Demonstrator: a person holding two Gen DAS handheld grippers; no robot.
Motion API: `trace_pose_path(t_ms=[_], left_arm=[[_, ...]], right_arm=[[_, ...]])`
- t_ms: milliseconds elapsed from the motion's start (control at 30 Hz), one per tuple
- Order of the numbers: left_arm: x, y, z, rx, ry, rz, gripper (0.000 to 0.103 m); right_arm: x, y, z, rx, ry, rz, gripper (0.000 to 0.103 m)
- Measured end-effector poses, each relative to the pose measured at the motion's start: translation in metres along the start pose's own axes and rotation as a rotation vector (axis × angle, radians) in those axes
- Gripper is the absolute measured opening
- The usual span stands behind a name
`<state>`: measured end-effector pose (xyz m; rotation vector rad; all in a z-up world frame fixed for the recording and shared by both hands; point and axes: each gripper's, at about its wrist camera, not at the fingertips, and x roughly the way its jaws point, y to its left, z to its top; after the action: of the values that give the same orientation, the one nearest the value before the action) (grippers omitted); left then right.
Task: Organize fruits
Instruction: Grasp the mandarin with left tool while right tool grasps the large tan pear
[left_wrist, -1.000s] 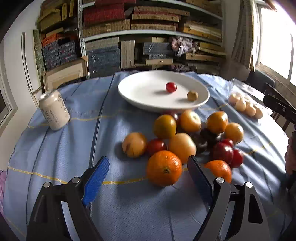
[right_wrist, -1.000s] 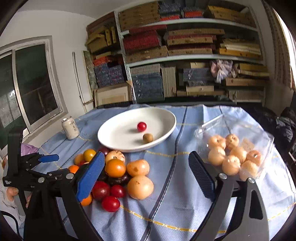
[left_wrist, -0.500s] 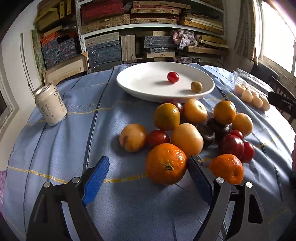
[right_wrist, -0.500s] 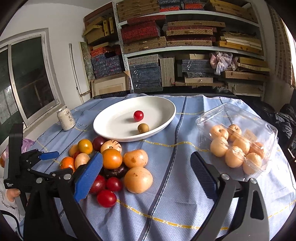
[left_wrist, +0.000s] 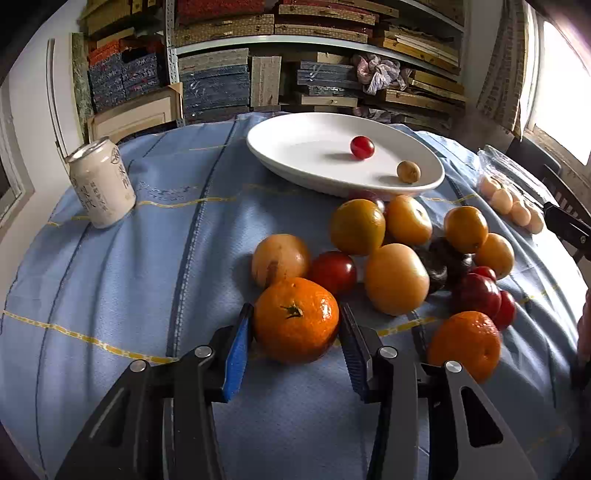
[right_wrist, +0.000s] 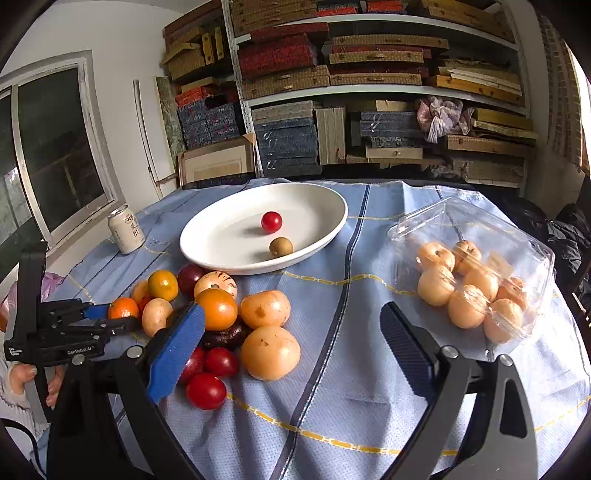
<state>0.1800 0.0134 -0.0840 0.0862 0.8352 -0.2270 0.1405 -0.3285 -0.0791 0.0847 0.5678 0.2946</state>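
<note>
Fruit sorting, hand-held grippers over blue cloth

Left wrist view: left hand-held gripper (left_wrist: 295, 325) points down at a mandarin (left_wrist: 295, 320) lying on the cloth-covered surface (left_wrist: 155, 280). Jaws are closing, mandarin between them; both pads sit at its sides, seemingly touching. Just behind it a yellow-brown fruit (left_wrist: 280, 258) and a red tomato (left_wrist: 333, 271), touching the loose pile that runs to the right. A second mandarin (left_wrist: 464, 343) lies apart at the near right edge of the pile. White plate (left_wrist: 295, 147) behind the pile holds a cherry tomato (left_wrist: 362, 147) and a small brown fruit (left_wrist: 408, 171), apart from each other. Drink can (left_wrist: 101, 182) upright, far left.

Right wrist view: right hand-held gripper (right_wrist: 291, 336) hangs above the cloth with jaws wide, nothing between them. Fruit pile sits left of centre, partly behind the blue pad. Clear plastic box (right_wrist: 476, 236) of pale round fruit to the right, well apart from the pile. Plate (right_wrist: 221, 236) beyond, same two small fruits on it. Left hand-held gripper (right_wrist: 110, 317) visible at the left edge, on the mandarin (right_wrist: 123, 308); a hand (right_wrist: 22, 376) below it.
</note>
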Motion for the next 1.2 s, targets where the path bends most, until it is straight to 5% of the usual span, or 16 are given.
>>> trace_pose_path(t_ms=[267,333,433,800,967,1200], left_arm=[[0.003,0.012,0.001,-0.033,0.015,0.050,0.046],[0.004,0.015,0.002,-0.041,0.019,0.060,0.046],[0.004,0.016,0.002,-0.039,0.022,0.063,0.046],[0.007,0.017,0.001,-0.042,0.039,0.062,0.046],[0.007,0.017,0.000,-0.042,0.043,0.060,0.046],[0.008,0.017,0.000,-0.044,0.043,0.058,0.046]], right_arm=[[0.015,0.009,-0.006,-0.088,0.085,-0.066,0.093],[0.023,0.013,-0.011,-0.122,0.119,-0.085,0.083],[0.033,0.017,-0.017,-0.137,0.167,-0.064,0.066],[0.051,0.025,-0.018,-0.130,0.218,-0.017,0.060],[0.062,0.026,-0.018,-0.113,0.270,0.026,0.047],[0.060,0.024,-0.019,-0.102,0.269,0.035,0.046]])
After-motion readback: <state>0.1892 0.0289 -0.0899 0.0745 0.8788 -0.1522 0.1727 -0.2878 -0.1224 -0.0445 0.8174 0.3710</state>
